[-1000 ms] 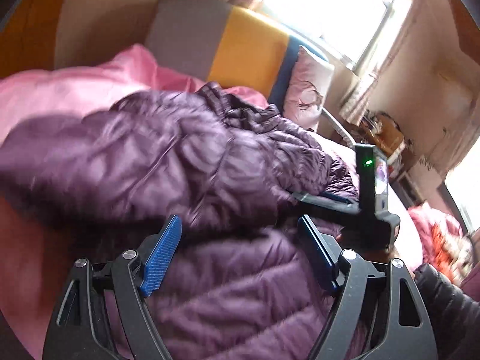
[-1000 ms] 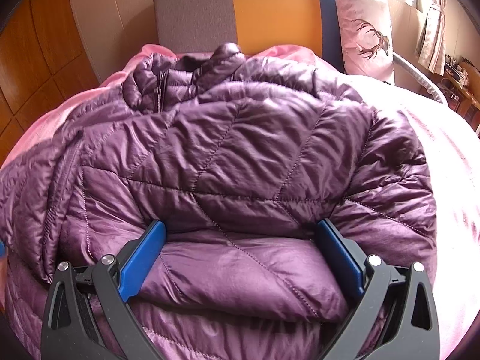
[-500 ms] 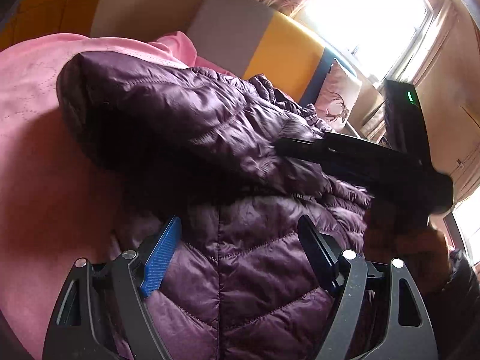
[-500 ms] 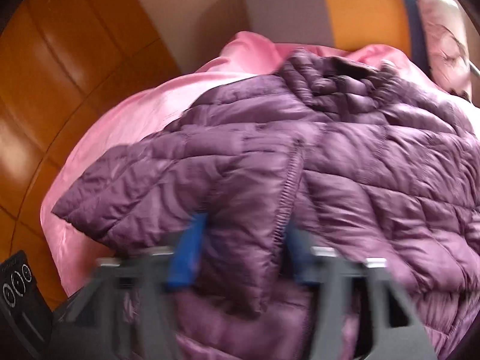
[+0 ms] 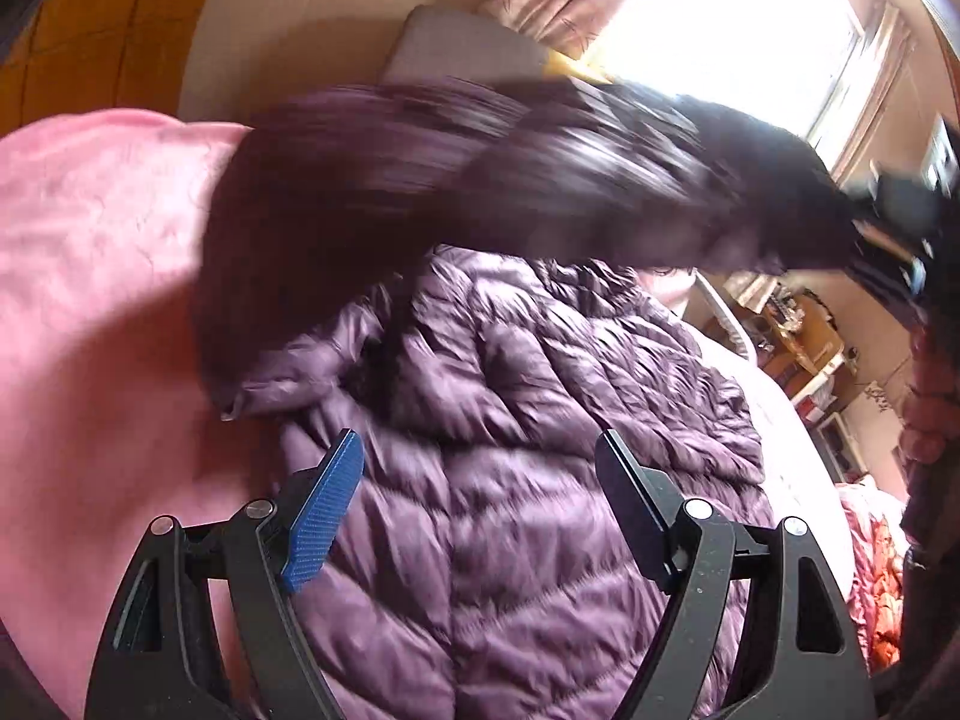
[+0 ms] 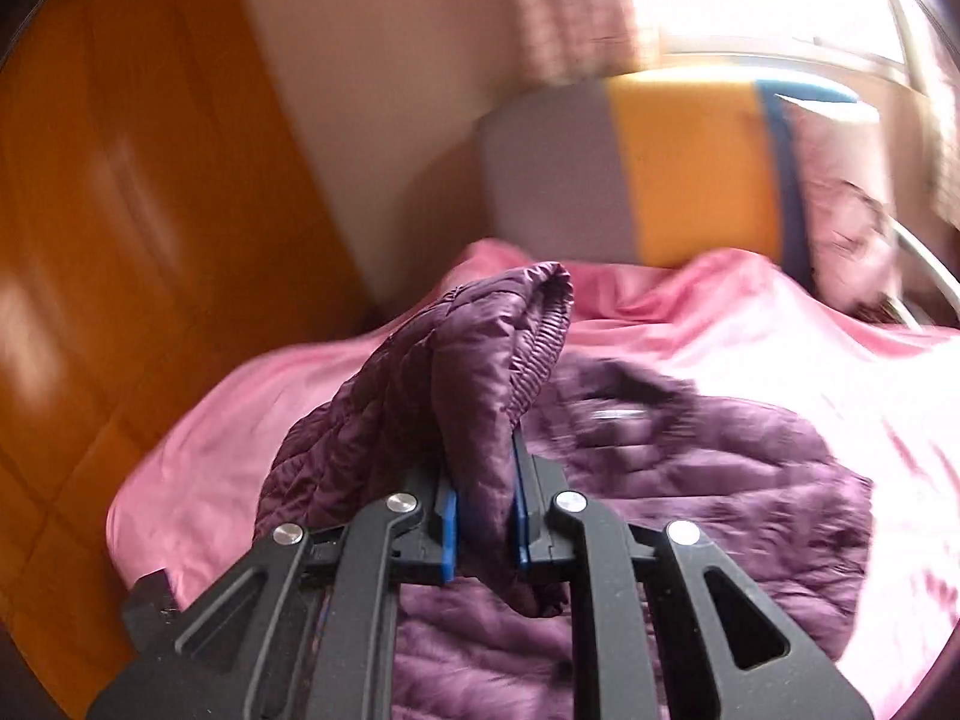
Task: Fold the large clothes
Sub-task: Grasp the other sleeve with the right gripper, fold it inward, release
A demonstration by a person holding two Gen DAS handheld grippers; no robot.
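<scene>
- The purple quilted down jacket (image 5: 540, 480) lies spread on a pink bedspread (image 5: 102, 252), filling the centre and lower half of the left wrist view.
- The left gripper (image 5: 480, 498) hovers at the bottom of that view with its jaws wide apart; its blue ribbed pad (image 5: 324, 516) sits at lower left, the black finger at lower right, and the jacket's puffy panel lies under and between them, not pinched.
- Across the upper middle of the same view a part of the jacket hangs lifted as a dark, motion-blurred band (detail is lost in the smear), running toward the right gripper at the upper right edge, which is itself only a dark blur there.
- In the right wrist view the right gripper (image 6: 483, 531) sits at bottom centre, its jaws having just been closing and now clamped on a fold of the jacket (image 6: 474, 396).
- The pinched fold rises above the blue pads (image 6: 449, 531) to a ribbed, elasticated edge near the middle of the frame; the rest of the jacket spreads over the bedspread at centre right and lower right.
- Behind, in the upper right, stands a grey, yellow and blue panelled headboard (image 6: 672, 168) with a pale pink pillow (image 6: 840, 204) leaning against it; orange-brown wooden panelling (image 6: 120, 240) fills the left.
</scene>
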